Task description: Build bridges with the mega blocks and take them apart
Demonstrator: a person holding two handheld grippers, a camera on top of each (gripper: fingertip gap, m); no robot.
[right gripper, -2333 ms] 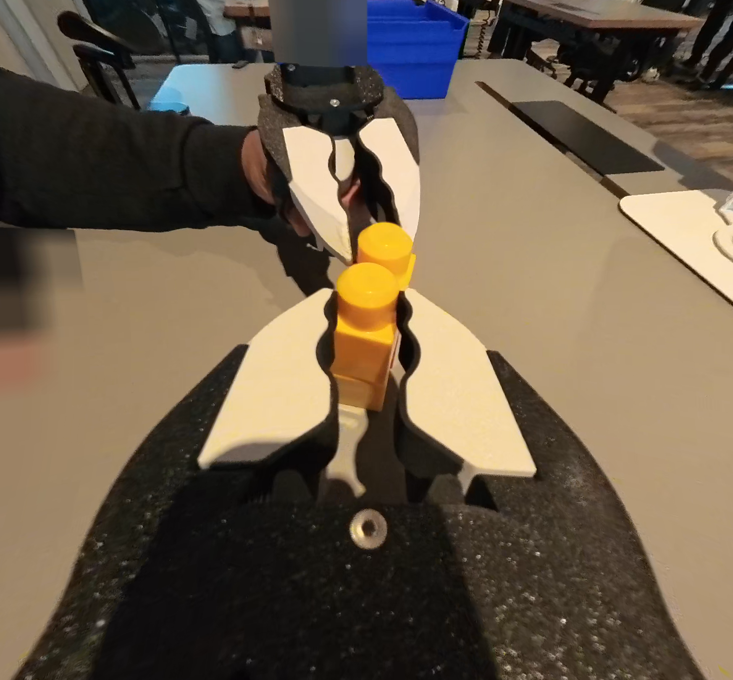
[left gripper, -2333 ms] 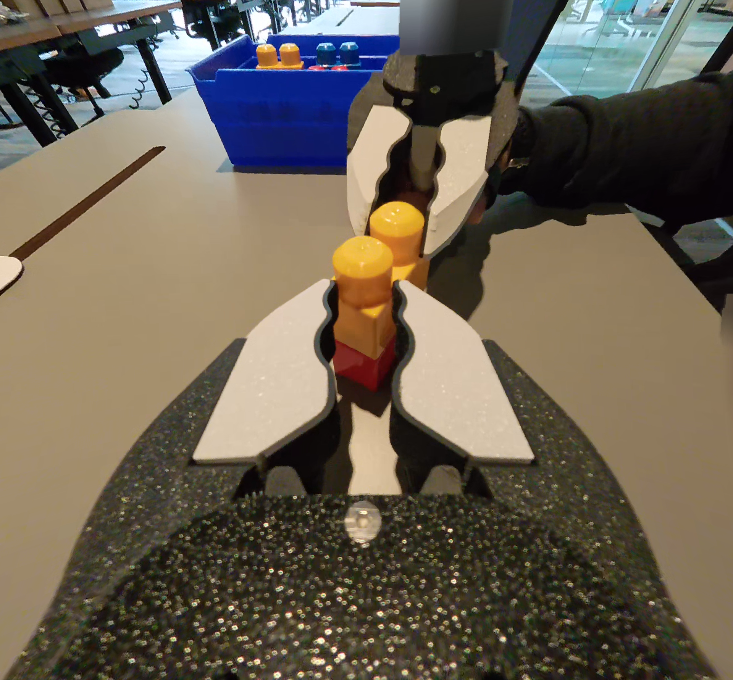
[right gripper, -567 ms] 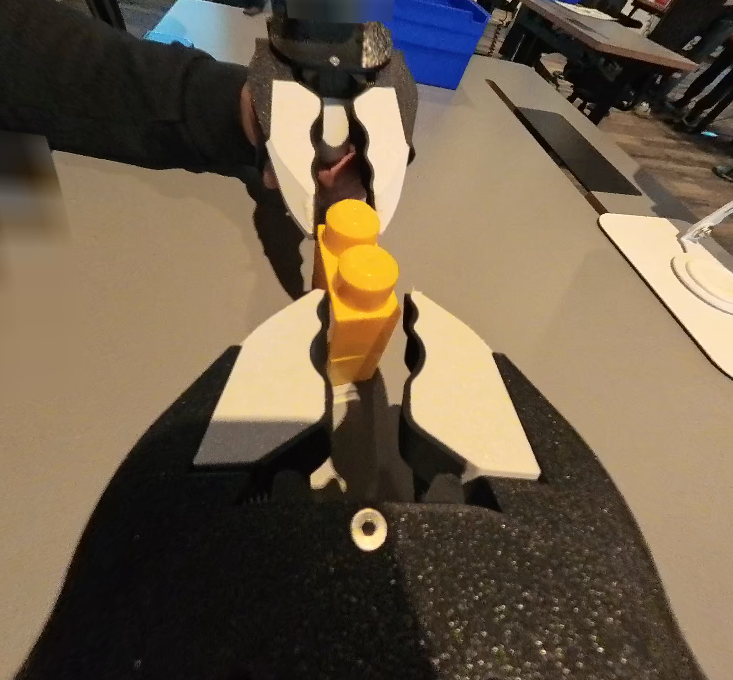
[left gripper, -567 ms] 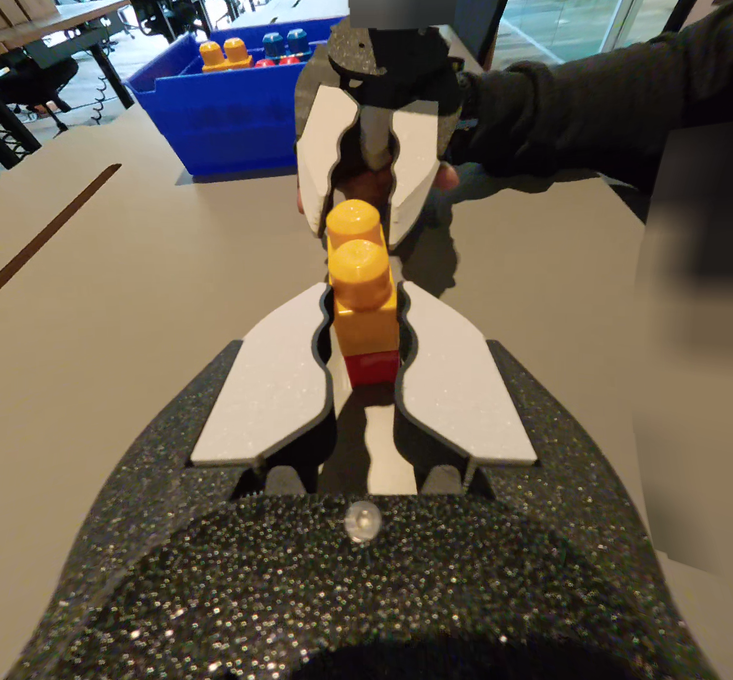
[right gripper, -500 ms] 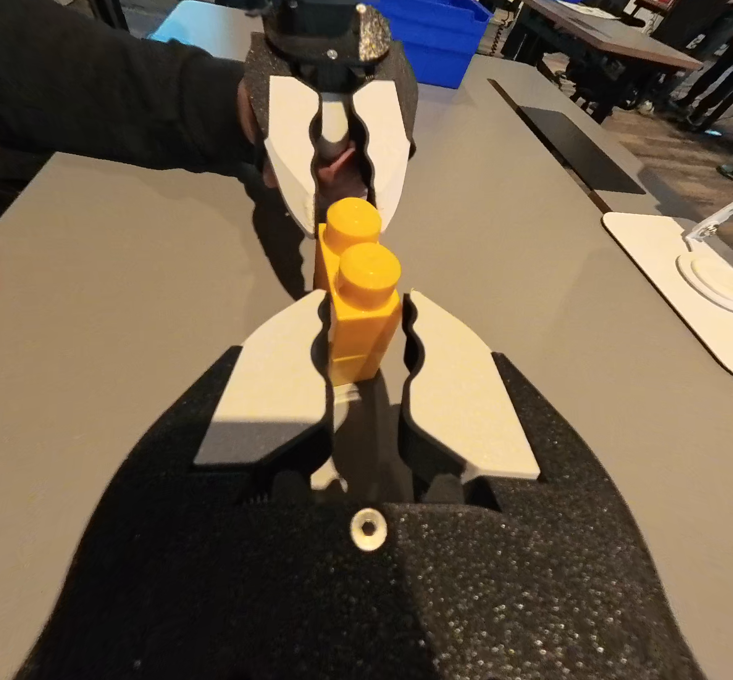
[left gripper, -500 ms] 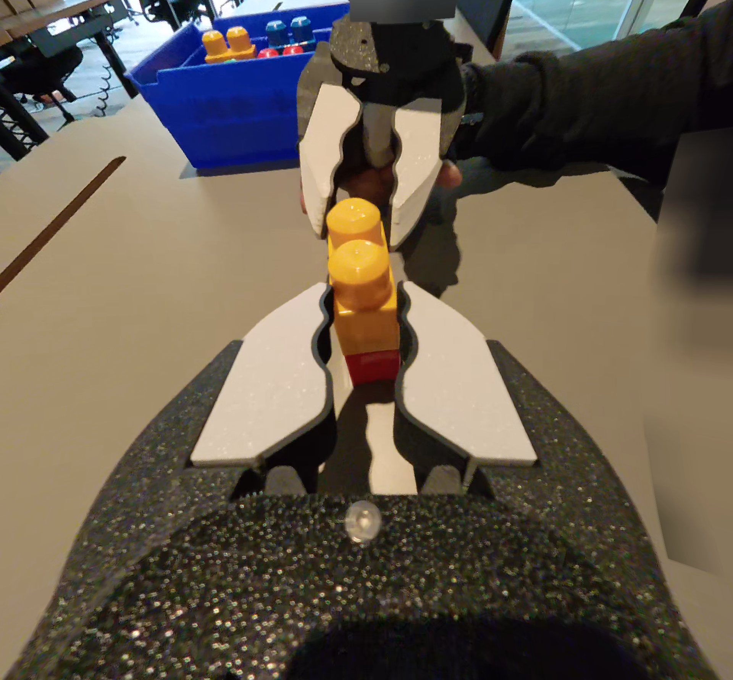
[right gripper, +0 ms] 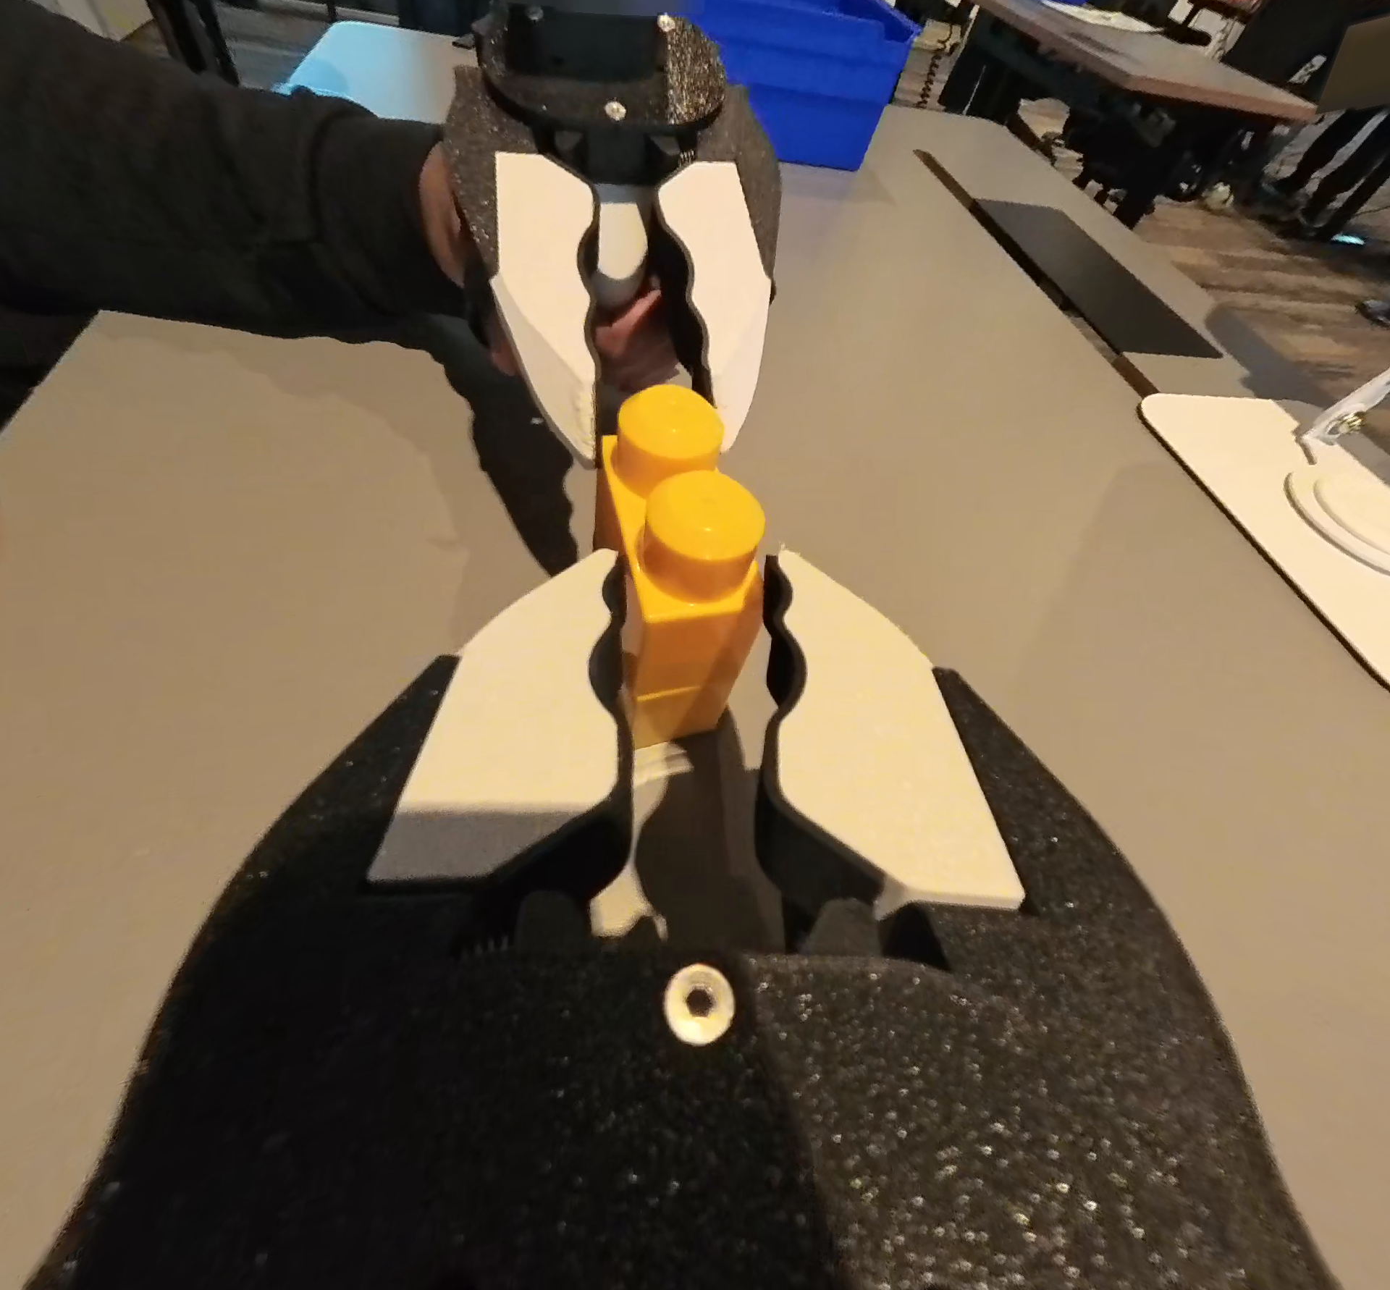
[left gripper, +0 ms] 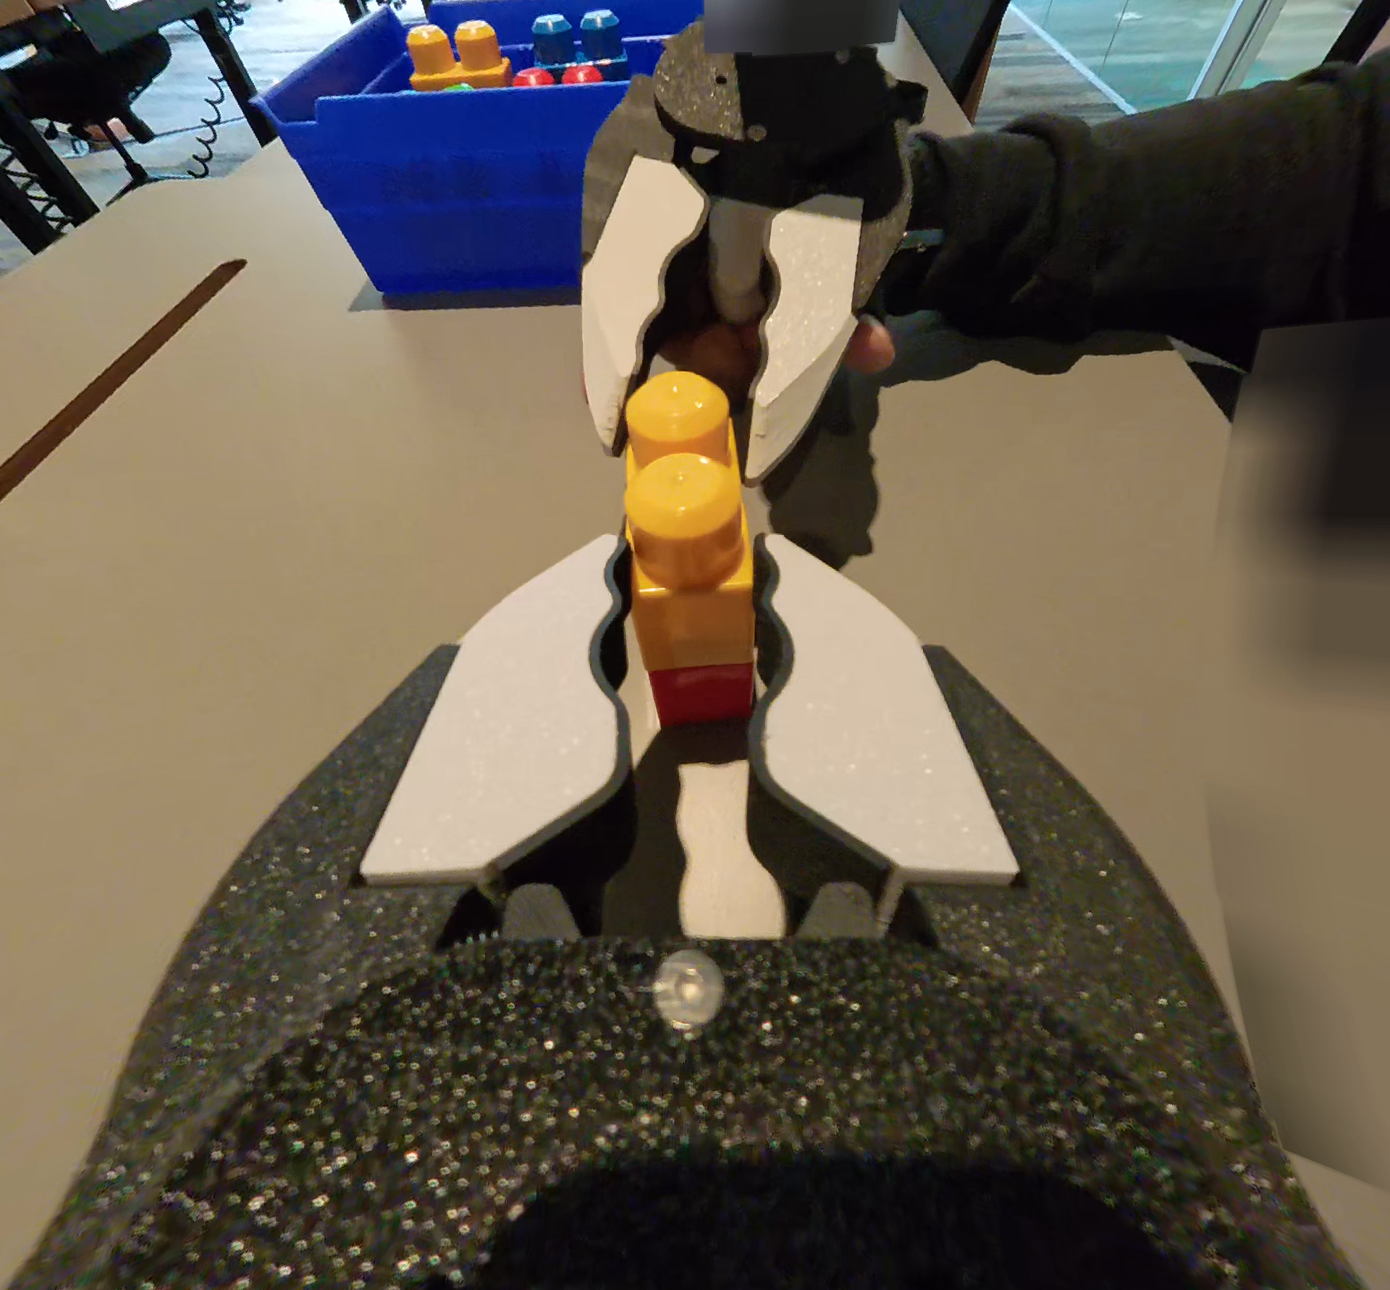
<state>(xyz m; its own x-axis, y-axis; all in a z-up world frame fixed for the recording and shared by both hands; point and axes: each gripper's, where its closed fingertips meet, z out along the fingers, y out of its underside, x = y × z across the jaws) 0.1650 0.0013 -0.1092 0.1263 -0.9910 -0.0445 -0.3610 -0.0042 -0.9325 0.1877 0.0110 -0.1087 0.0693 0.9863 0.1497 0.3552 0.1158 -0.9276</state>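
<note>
On the grey tabletop (left gripper: 301, 577), mid-surface, a small block bridge: yellow two-stud block (left gripper: 688, 577) spanning on top, a red block (left gripper: 703, 697) under its near end as seen from the left wrist view, a yellow support block (right gripper: 677, 716) under the other end as seen from the right wrist view.

Left gripper (left gripper: 688, 607): fingers narrow, closed on the near end of the yellow two-stud block, white pads touching both its sides. Red block sits just below, between the fingers; contact with it cannot be told.

Right gripper (right gripper: 692, 622): fingers set close on either side of the opposite end of the same block; left pad touching, a thin gap may remain on the right, so a firm grip cannot be told. The two grippers face each other along the block's length, each held by a hand in a dark sleeve (left gripper: 1128, 223).

Surface: matte grey, bare around the bridge, a dark slot (left gripper: 120, 366) far left. Blue bin (left gripper: 451, 201) at the far left holds yellow, blue and red blocks. White mat (right gripper: 1279, 502) at the right edge in the right wrist view.

Room: rows of dark desks and office chairs behind; glass wall far right in the left wrist view; another blue bin (right gripper: 812, 88) on the far tabletop.
</note>
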